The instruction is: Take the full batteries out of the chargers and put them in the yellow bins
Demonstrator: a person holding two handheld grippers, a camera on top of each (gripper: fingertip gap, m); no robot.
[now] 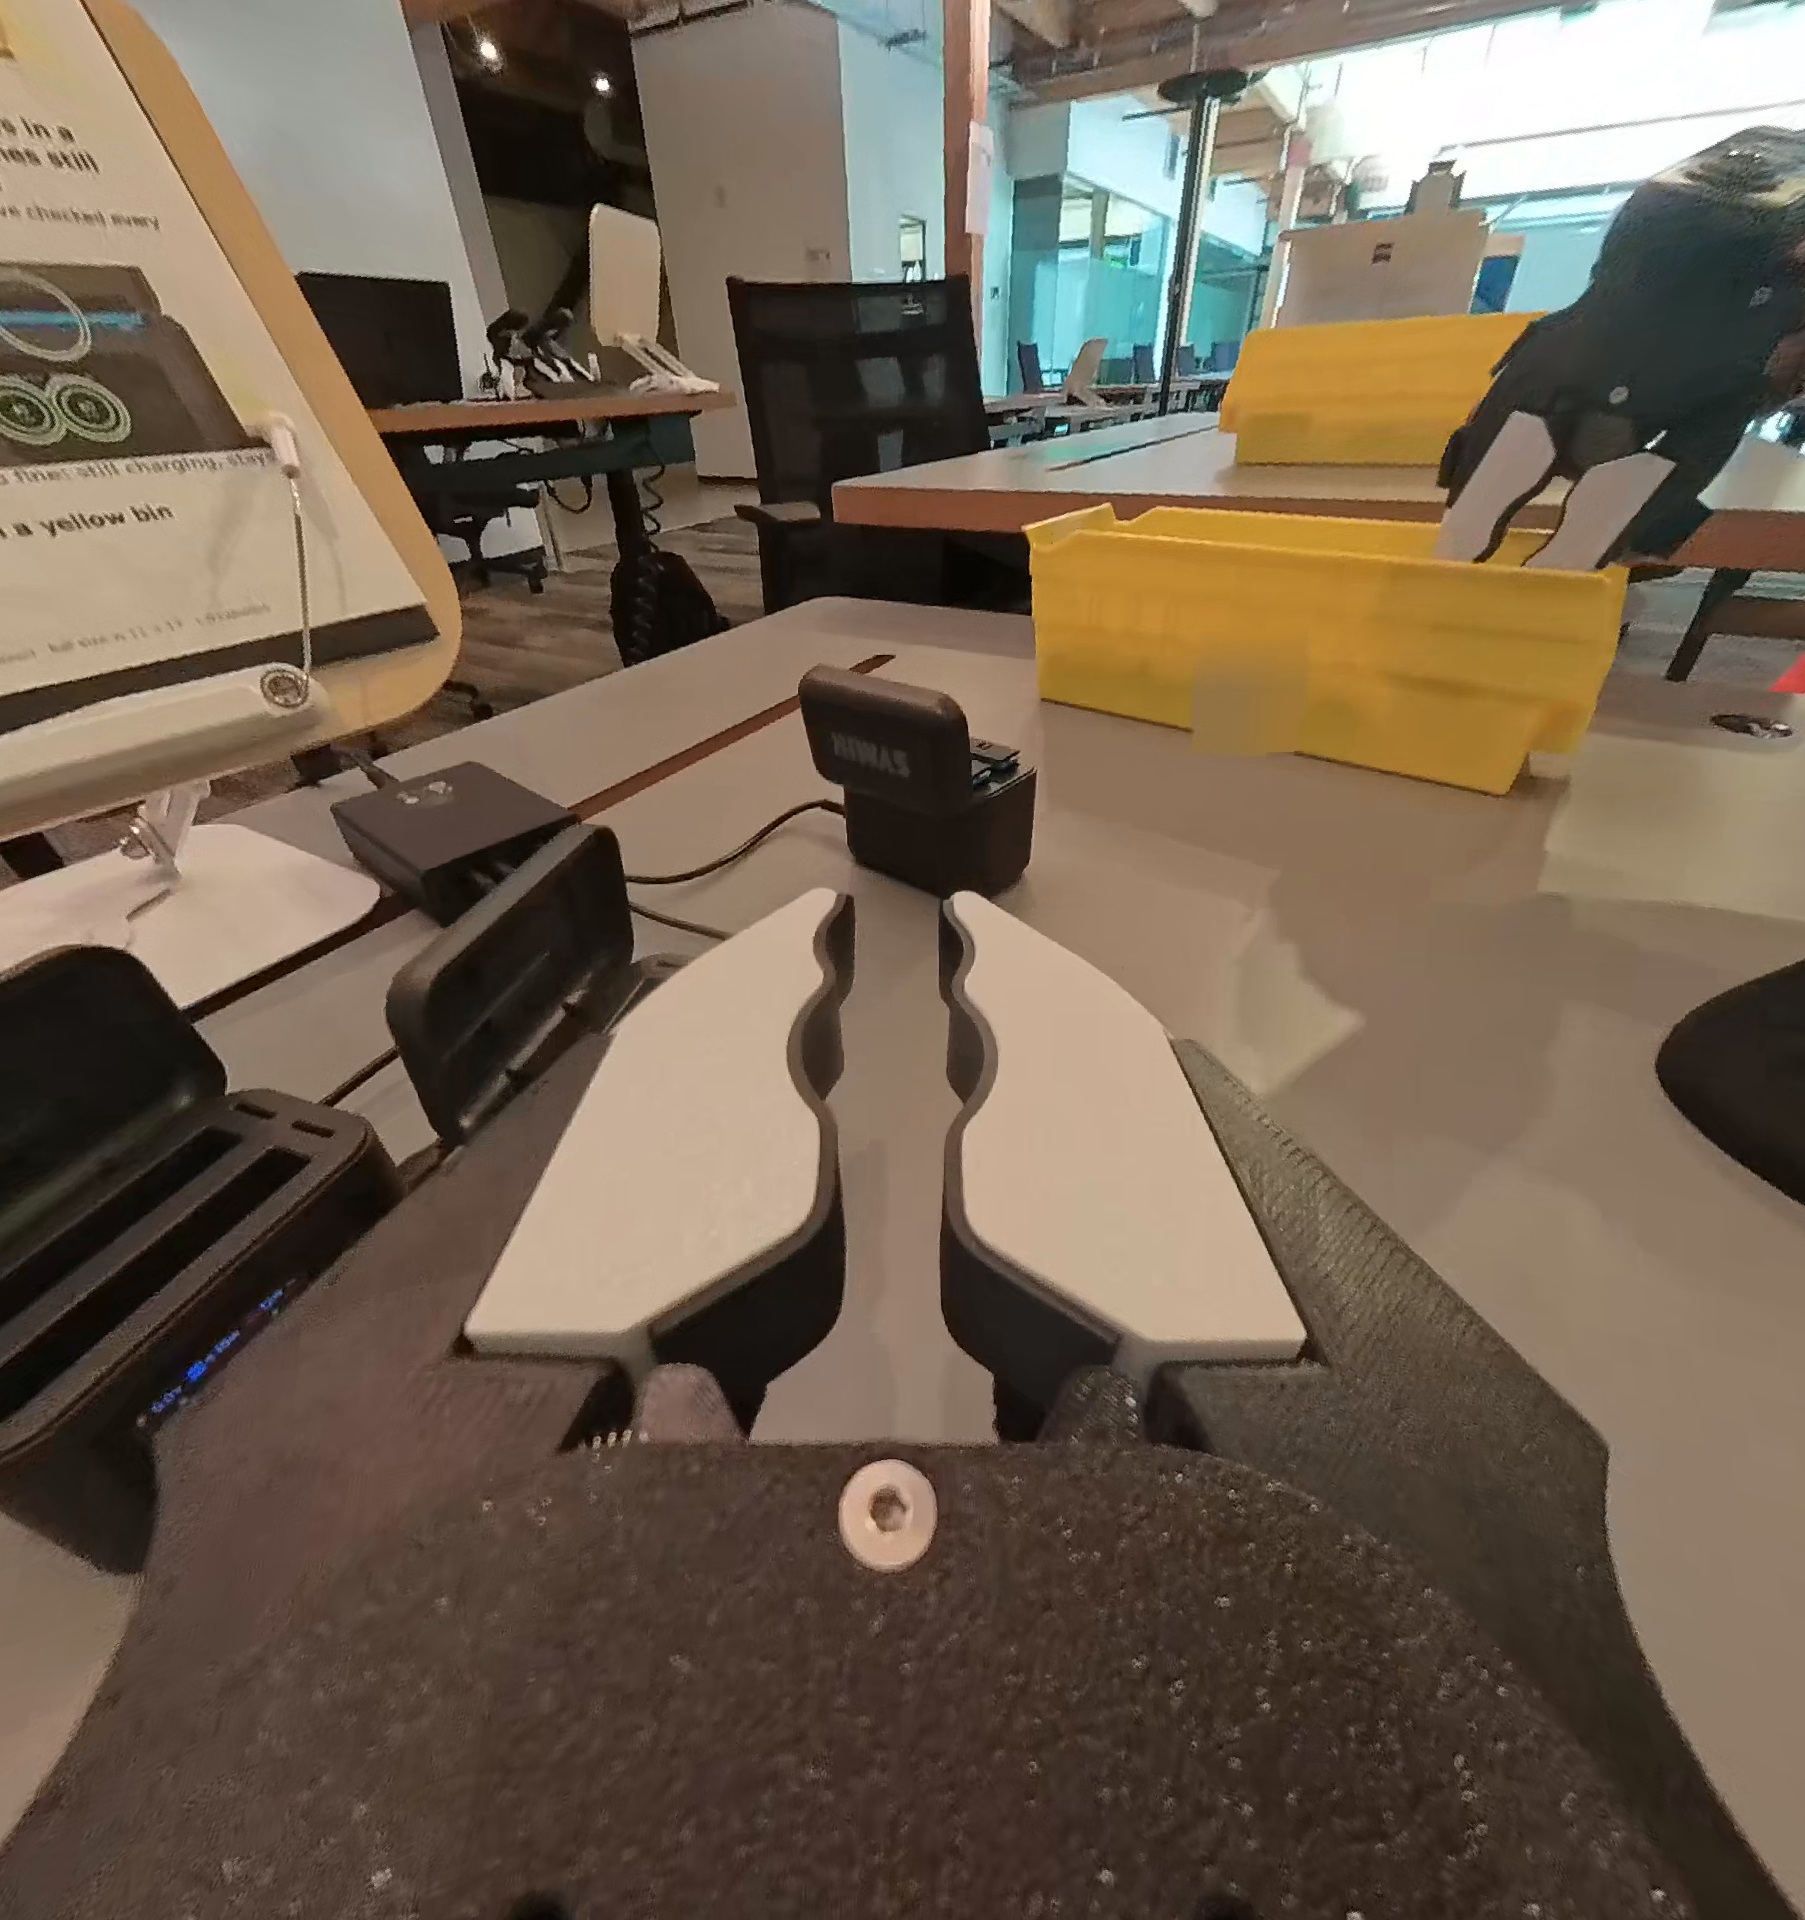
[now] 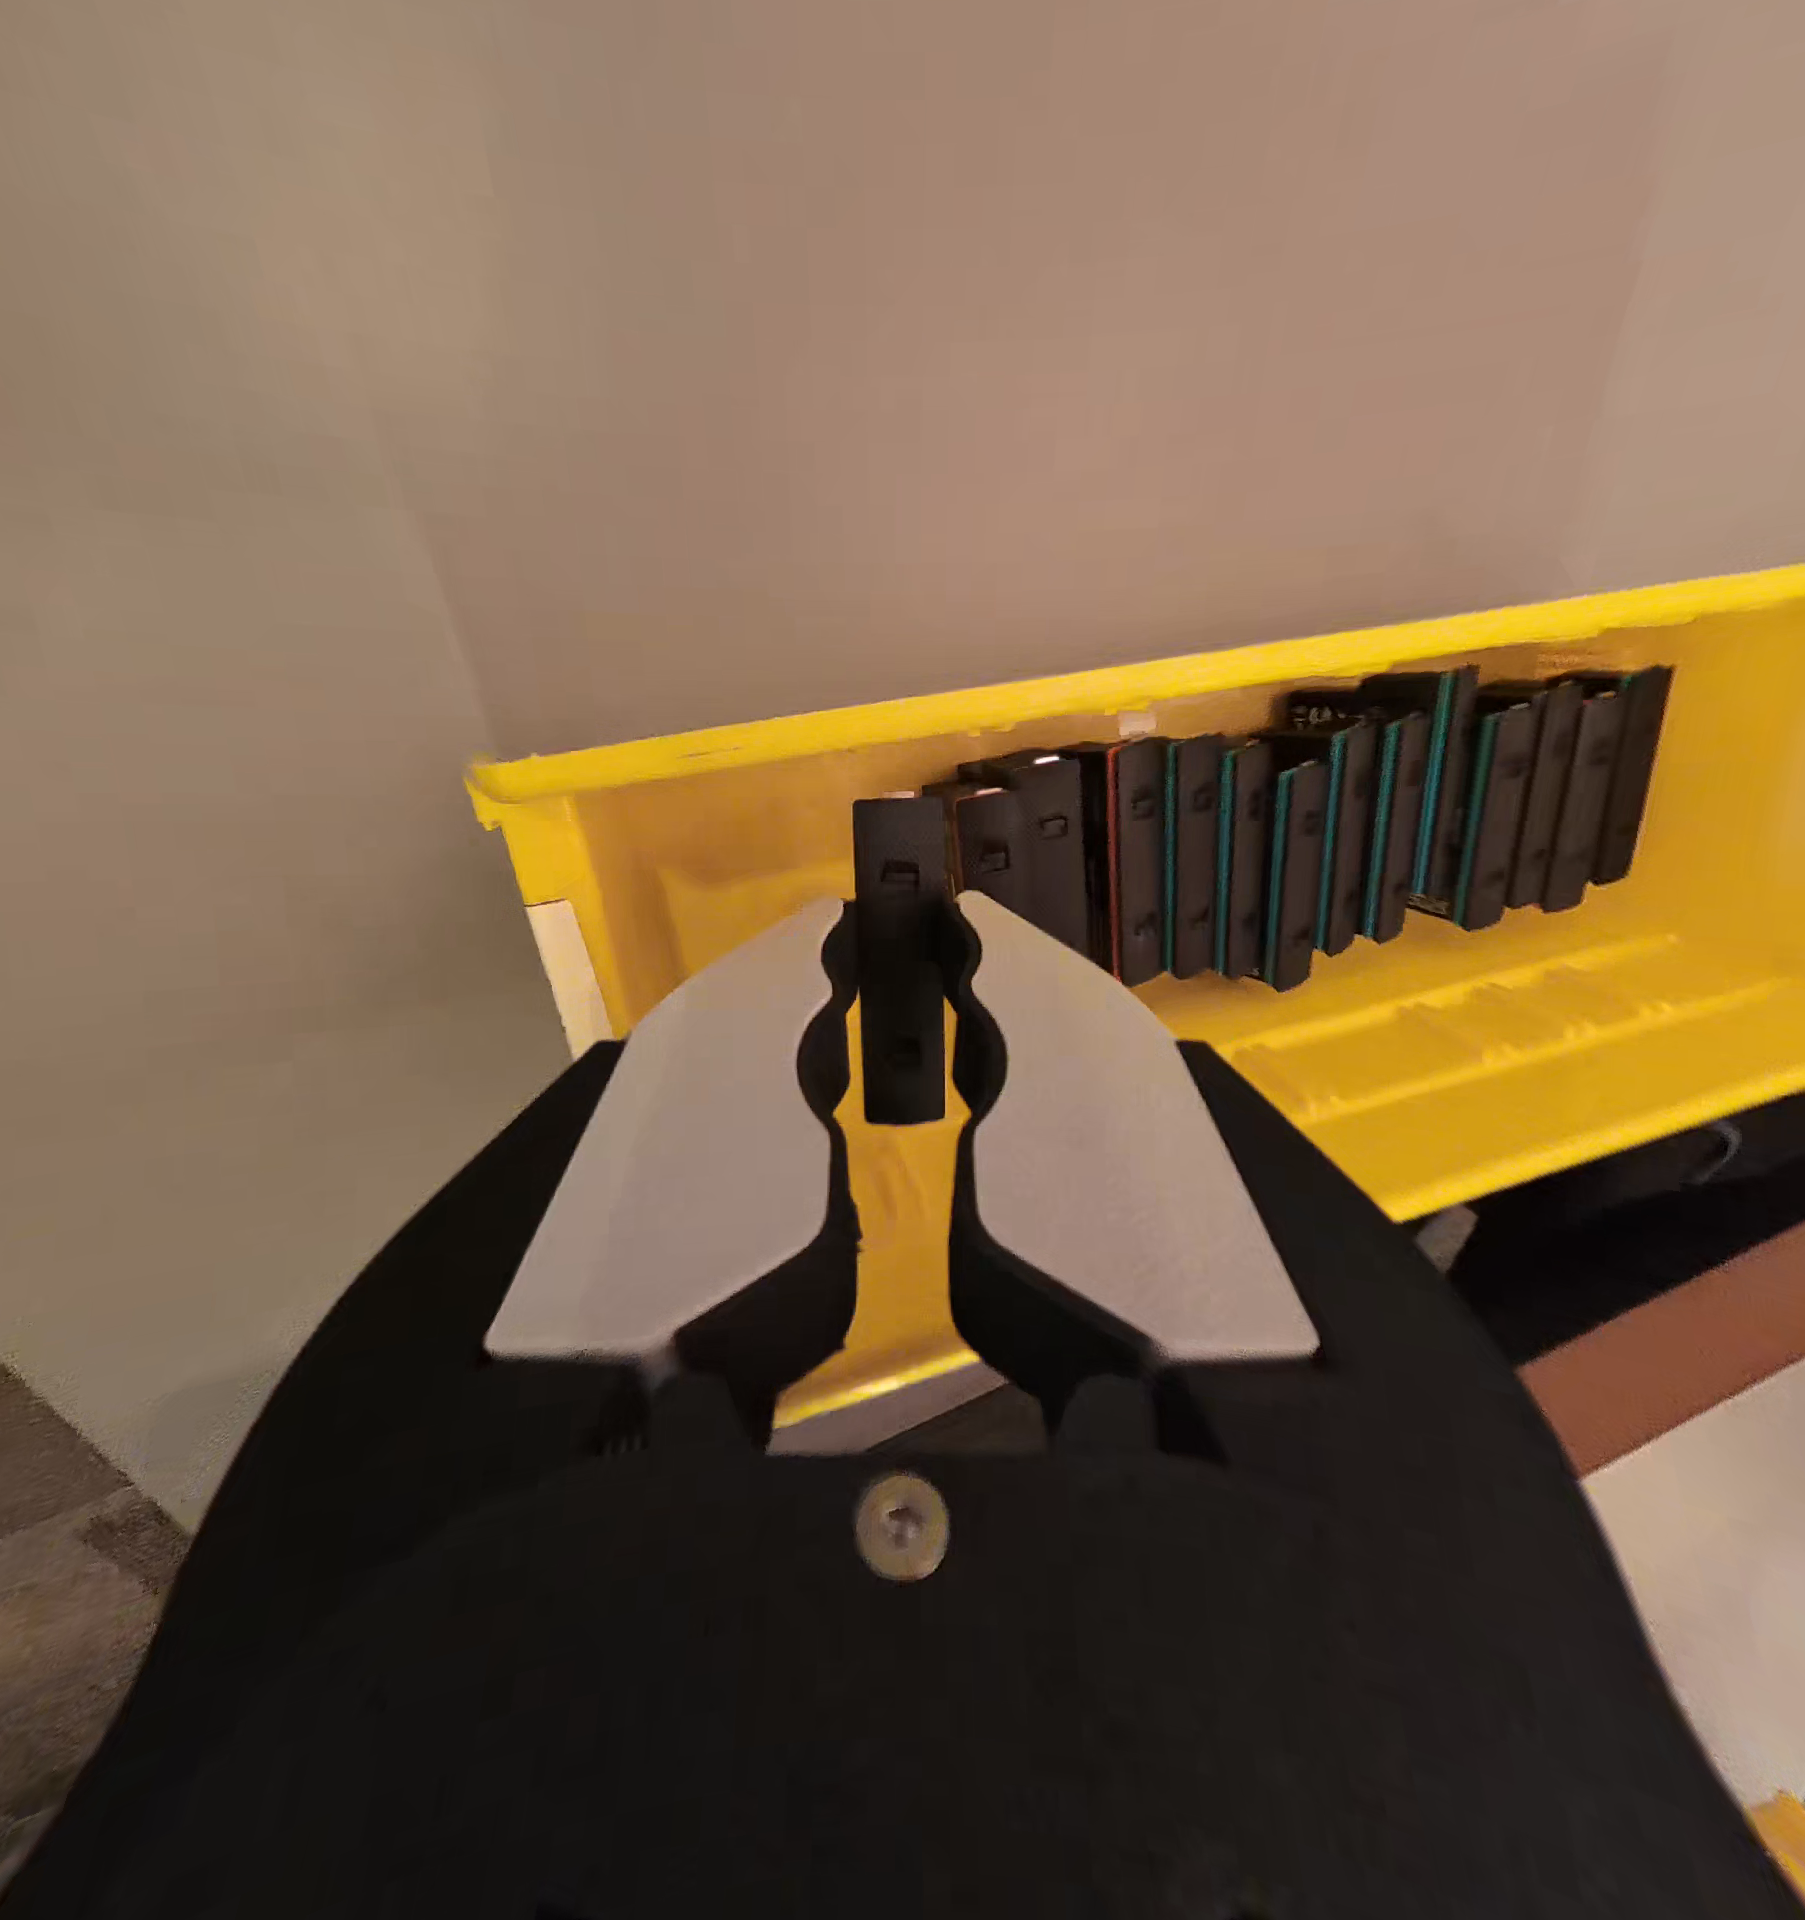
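From my remote seat I saw a grey table (image 1: 1293, 987) carrying a yellow bin (image 1: 1293, 644) at its far right. Three black chargers with raised lids sat on it: one (image 1: 929, 821) mid-table, two (image 1: 524, 987) (image 1: 98, 1226) nearer on the left. A black power adapter (image 1: 441, 821) and a sign stand (image 1: 160, 914) sat at far left.

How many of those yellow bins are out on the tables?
2. The near yellow bin sits on the grey table, with the right tongs dipping into it. The far yellow bin sits on the table behind. Others may be out of view.
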